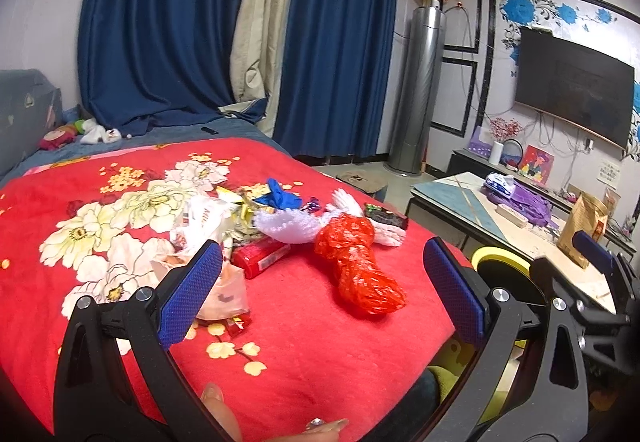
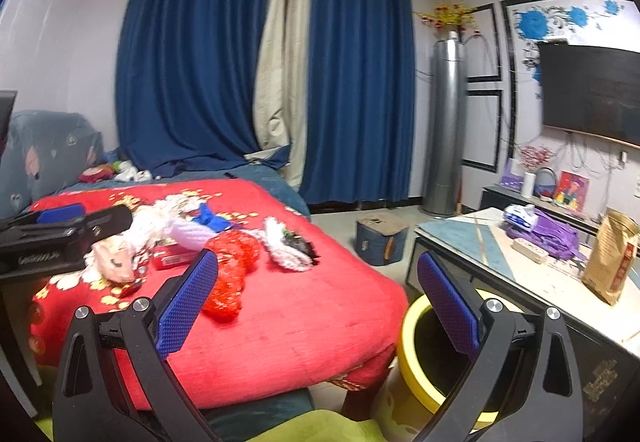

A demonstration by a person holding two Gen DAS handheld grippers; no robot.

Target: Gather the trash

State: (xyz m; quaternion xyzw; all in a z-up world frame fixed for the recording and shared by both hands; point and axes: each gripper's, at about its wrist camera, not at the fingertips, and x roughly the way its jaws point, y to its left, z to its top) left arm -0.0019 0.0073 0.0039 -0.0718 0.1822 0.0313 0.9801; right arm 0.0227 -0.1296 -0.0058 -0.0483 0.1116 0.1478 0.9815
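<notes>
A pile of trash lies on the red floral blanket (image 1: 312,346): a crumpled red plastic bag (image 1: 356,266), a red packet (image 1: 260,256), white plastic bags (image 1: 204,222), a white foam net (image 1: 288,226) and a blue scrap (image 1: 280,197). My left gripper (image 1: 320,282) hovers open just before the red bag, nothing between its blue pads. My right gripper (image 2: 320,298) is open too, held near the bed's front corner, above a yellow-rimmed bin (image 2: 424,358). The red bag (image 2: 230,274) and foam net (image 2: 286,250) show in the right wrist view.
A low table (image 1: 480,213) stands to the right with a brown paper bag (image 1: 582,230), a purple bag (image 1: 528,201) and a power strip. A TV hangs on the right wall. A small box (image 2: 380,242) sits on the floor. Blue curtains hang behind the bed.
</notes>
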